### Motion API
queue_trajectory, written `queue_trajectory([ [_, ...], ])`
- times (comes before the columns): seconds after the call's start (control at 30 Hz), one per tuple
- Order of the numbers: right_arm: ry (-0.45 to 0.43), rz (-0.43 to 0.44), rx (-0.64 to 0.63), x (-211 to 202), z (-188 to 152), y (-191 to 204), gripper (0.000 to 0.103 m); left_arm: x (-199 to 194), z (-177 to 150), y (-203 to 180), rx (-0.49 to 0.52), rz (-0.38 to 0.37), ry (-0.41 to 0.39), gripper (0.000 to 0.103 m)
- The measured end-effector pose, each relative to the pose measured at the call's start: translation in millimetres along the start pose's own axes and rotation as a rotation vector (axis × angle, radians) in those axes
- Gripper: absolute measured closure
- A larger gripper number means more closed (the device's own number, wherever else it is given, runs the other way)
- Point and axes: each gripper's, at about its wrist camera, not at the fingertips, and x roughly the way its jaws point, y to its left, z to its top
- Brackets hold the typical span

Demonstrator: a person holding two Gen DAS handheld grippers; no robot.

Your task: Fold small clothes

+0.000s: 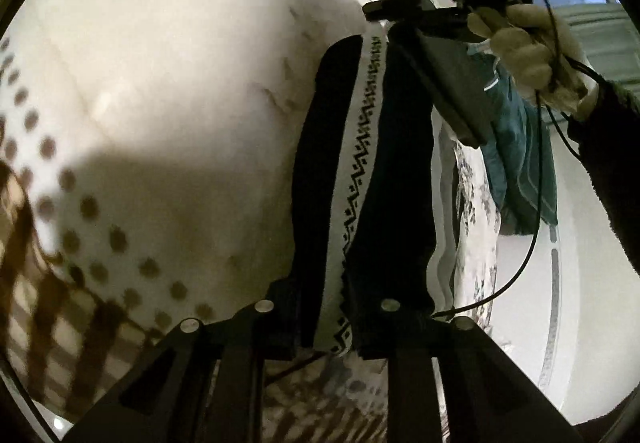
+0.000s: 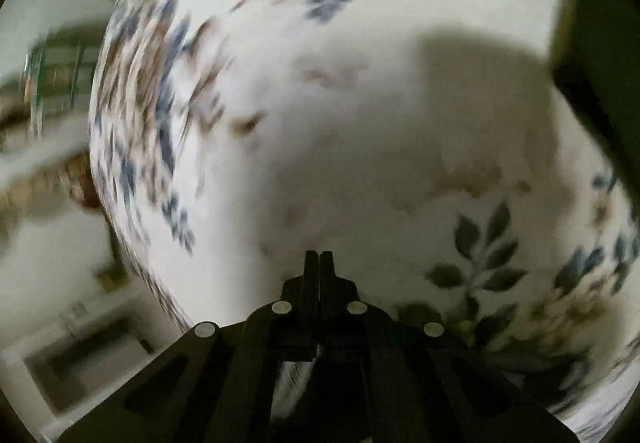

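A black garment with a white patterned band (image 1: 362,179) is stretched taut above the floral bedspread (image 1: 168,83), long axis running from the near left gripper (image 1: 328,323) pinching one end to the far right gripper (image 1: 404,9) pinching the other; keep both grips firm, tension even.

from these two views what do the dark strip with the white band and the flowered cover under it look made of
Dark strip: looks like soft knit or fleecy fabric, matte, with fuzzy edges; its white band carries a woven-looking black zigzag. It hangs limp between the left tool and the right tool.
Flowered cover: seemingly printed woven cloth, matte, with faint creases. The right wrist view is too blurred to add more.
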Motion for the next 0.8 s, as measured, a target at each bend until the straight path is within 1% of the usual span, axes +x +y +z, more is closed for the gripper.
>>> queue_trajectory([
  [0.03,0.039,0.011,-0.02,6.7,-5.9,3.6,0.04,0.3,1.3,-1.7,0.015,0.002,0.008,0.085],
  [0.07,0.072,0.018,-0.024,11.8,-5.1,4.7,0.032,1.5,1.9,-2.9,0.027,0.01,0.017,0.085],
  [0.1,0.108,0.017,-0.019,22.3,-3.6,7.9,0.032,3.1,2.0,-3.2,0.037,0.014,0.024,0.085],
  [0.17,0.203,0.004,-0.008,45.8,-12.4,0.2,0.032,6.1,1.6,-5.8,0.055,0.028,0.036,0.087],
  [0.2,0.206,-0.012,-0.01,52.6,-14.6,0.1,0.056,6.2,1.1,-6.9,0.063,0.031,0.037,0.087],
  [0.23,0.21,-0.034,-0.002,60.2,-15.1,-1.1,0.087,7.4,0.0,-8.5,0.071,0.04,0.037,0.088],
  [0.33,0.132,-0.017,0.123,54.1,-14.3,-18.2,0.089,8.5,-5.2,-10.9,0.099,0.058,0.033,0.088],
  [0.4,0.069,0.033,0.228,46.4,-15.2,-39.2,0.09,13.6,-9.7,-12.8,0.109,0.062,0.044,0.088],
  [0.43,0.066,0.065,0.245,49.0,-18.9,-44.4,0.09,14.6,-9.9,-12.7,0.108,0.063,0.046,0.088],
  [0.5,0.063,0.069,0.205,49.9,-23.0,-41.0,0.09,14.7,-8.7,-12.5,0.109,0.064,0.065,0.088],
  [0.53,0.055,0.091,0.187,44.7,-25.9,-40.0,0.088,13.4,-6.8,-13.3,0.098,0.063,0.076,0.088],
  [0.57,0.054,0.123,0.18,40.6,-25.5,-41.9,0.084,12.8,-3.5,-15.1,0.077,0.059,0.082,0.085],
  [0.6,0.034,0.175,0.179,27.3,-29.6,-48.0,0.081,6.0,1.7,-12.2,0.038,0.052,0.087,0.083],
  [0.63,-0.006,0.216,0.189,10.4,-37.4,-56.7,0.071,0.9,5.8,-10.7,0.011,0.054,0.088,0.079],
  [0.67,-0.059,0.246,0.202,-6.6,-45.7,-63.6,0.064,-4.6,10.7,-10.1,-0.01,0.064,0.081,0.067],
  [0.7,-0.11,0.266,0.215,-22.1,-55.9,-73.8,0.05,-11.6,17.1,-8.8,-0.026,0.071,0.067,0.043],
  [0.73,-0.191,0.283,0.245,-48.6,-76.6,-95.6,0.041,-18.2,24.5,-8.9,-0.032,0.067,0.048,0.033],
  [0.77,-0.237,0.284,0.273,-63.2,-94.2,-111.8,0.04,-22.4,31.6,-10.2,-0.029,0.058,0.022,0.031],
  [0.8,-0.292,0.29,0.327,-78.6,-120.7,-136.3,0.04,-23.8,41.2,-12.1,-0.024,0.046,0.001,0.031],
])
